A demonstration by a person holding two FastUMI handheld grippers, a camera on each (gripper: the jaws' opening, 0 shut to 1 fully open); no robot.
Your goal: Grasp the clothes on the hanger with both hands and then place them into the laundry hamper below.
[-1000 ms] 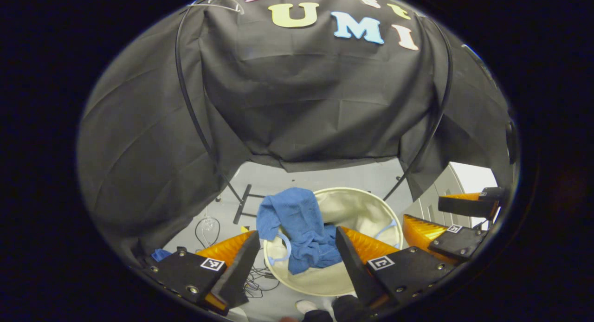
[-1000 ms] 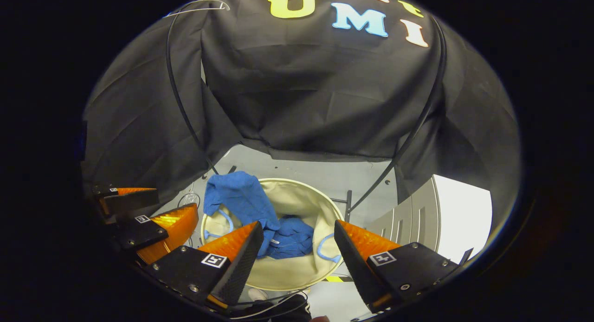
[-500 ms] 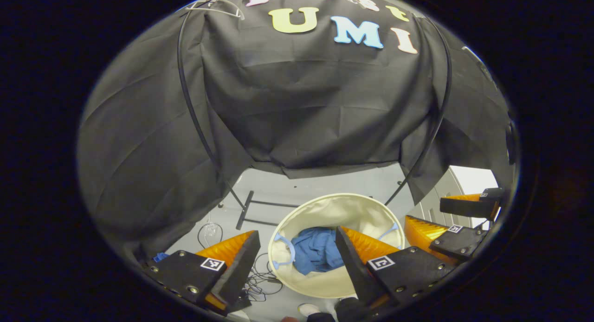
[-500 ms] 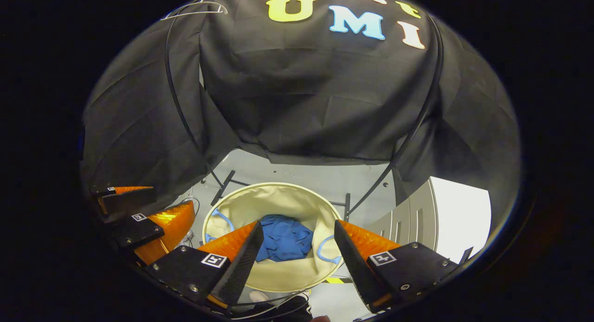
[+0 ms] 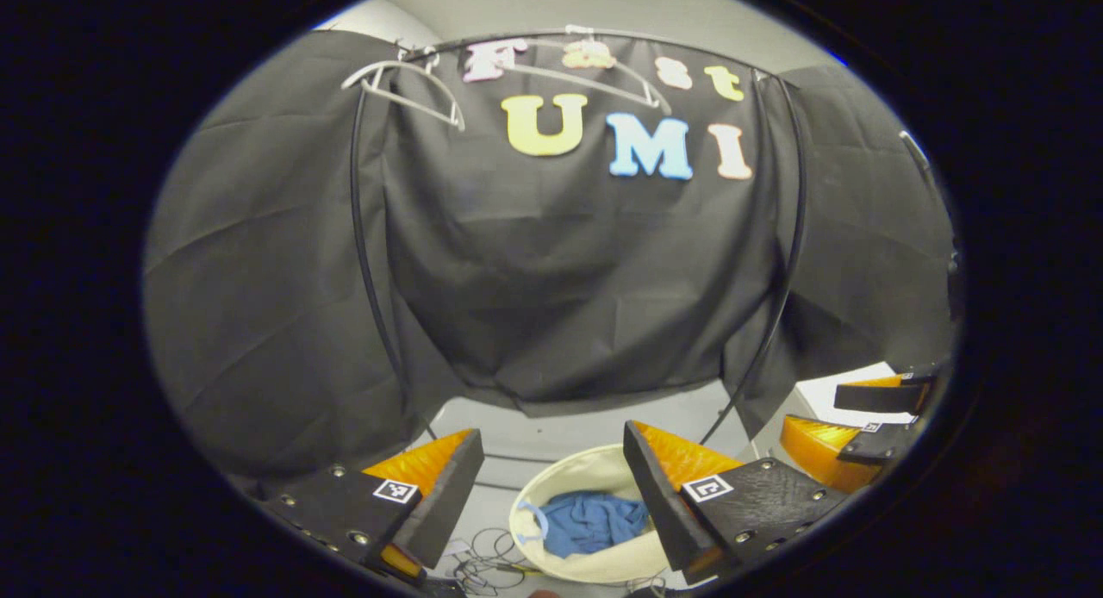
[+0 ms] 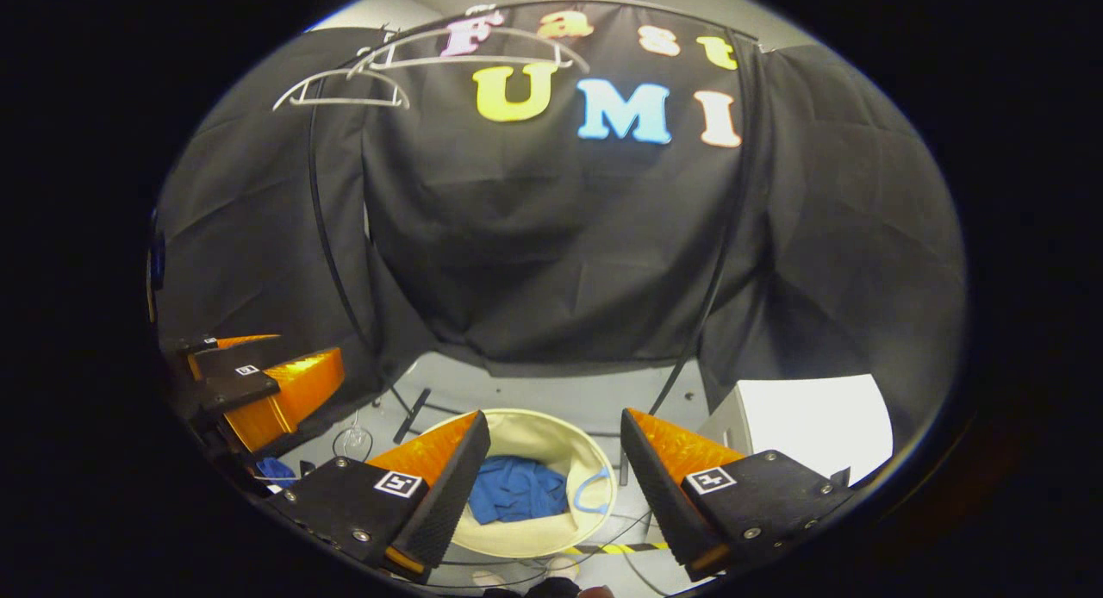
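Blue clothes (image 5: 592, 522) (image 6: 517, 488) lie crumpled inside the round cream laundry hamper (image 5: 560, 479) (image 6: 551, 430) on the floor. My left gripper (image 5: 551, 486) is open above the hamper, nothing between its fingers. Open too and holding nothing, my right gripper (image 6: 551, 477) hangs over the hamper; it also appears at the right edge of the left gripper view (image 5: 870, 417). The left gripper appears at the left of the right gripper view (image 6: 250, 383). Two bare white hangers (image 5: 405, 77) (image 6: 345, 88) hang on the black rail at the top.
A black curved rack frame (image 5: 366, 262) stands in front of the black cloth wall. A white cabinet (image 6: 810, 413) is at the right. Cables (image 5: 482, 555) lie on the grey floor by the hamper, and a yellow-black tape strip (image 6: 612, 548) runs in front.
The blue clothes dropped from the hamper's rim fully into the hamper. Both grippers have risen and tilted up, so the hamper looks smaller and the hangers have come into view.
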